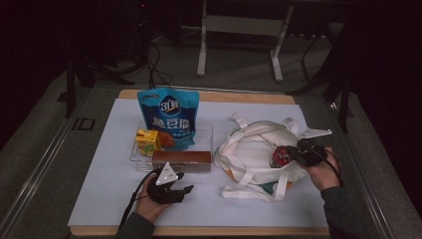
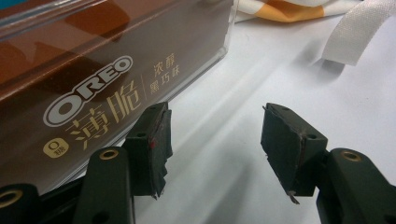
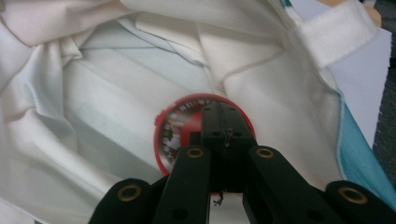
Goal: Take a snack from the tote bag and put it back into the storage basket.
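Brown Oreo box (image 1: 181, 160) is seen at ten o'clock of the left gripper (image 1: 183, 185), whose jaws are held apart on bare table (image 1: 99, 199) with nothing between them. At three o'clock, a white bag (image 1: 249, 159) is laid open. Inside it, at its right, a red tin (image 3: 180, 128) is lodged beneath the right gripper (image 1: 293, 152), whose jaws are clenched together, empty.

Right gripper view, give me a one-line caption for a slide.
Right gripper, jaws shut, over a round red container lying inside the open white tote bag.
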Action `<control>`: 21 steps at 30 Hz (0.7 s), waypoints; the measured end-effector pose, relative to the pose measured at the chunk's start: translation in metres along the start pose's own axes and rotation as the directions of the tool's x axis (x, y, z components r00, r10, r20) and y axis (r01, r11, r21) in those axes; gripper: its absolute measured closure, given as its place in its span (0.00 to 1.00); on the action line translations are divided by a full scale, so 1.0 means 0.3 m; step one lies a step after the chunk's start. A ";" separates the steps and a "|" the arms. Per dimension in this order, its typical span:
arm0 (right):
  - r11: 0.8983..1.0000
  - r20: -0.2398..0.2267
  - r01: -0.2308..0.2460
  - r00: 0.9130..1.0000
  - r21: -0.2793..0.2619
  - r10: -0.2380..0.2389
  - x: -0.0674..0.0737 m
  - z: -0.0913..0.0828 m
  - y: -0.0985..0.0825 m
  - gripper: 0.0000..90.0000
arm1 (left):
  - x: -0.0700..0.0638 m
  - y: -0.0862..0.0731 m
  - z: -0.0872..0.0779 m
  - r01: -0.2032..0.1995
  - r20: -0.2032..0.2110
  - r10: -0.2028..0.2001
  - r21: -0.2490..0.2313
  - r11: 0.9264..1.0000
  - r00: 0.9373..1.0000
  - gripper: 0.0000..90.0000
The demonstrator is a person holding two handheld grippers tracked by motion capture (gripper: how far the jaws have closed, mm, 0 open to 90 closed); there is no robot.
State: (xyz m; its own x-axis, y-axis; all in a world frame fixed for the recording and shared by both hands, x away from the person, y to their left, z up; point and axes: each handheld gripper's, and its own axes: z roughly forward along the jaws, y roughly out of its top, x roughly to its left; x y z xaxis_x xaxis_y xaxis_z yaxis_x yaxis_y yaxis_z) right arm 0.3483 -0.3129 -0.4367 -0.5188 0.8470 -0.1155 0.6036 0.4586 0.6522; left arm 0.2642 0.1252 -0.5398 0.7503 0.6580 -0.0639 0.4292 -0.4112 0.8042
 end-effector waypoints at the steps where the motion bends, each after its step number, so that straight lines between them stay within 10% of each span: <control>1: 1.000 0.004 -0.003 1.000 0.002 0.003 -0.003 -0.001 -0.004 1.00 | 0.000 0.000 0.000 -0.001 0.000 0.001 0.000 1.000 1.000 0.47; 21: 0.999 0.053 -0.036 0.998 0.035 0.034 -0.029 -0.018 -0.085 1.00 | -0.003 0.000 0.001 -0.003 -0.003 0.003 0.002 1.000 1.000 0.47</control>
State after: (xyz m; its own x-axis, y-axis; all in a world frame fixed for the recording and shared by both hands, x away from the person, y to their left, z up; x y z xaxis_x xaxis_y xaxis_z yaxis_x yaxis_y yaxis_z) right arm 0.3341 -0.3334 -0.4484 -0.4649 0.8753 -0.1332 0.6426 0.4371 0.6293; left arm 0.2638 0.1245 -0.5399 0.7499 0.6588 -0.0596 0.4278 -0.4143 0.8034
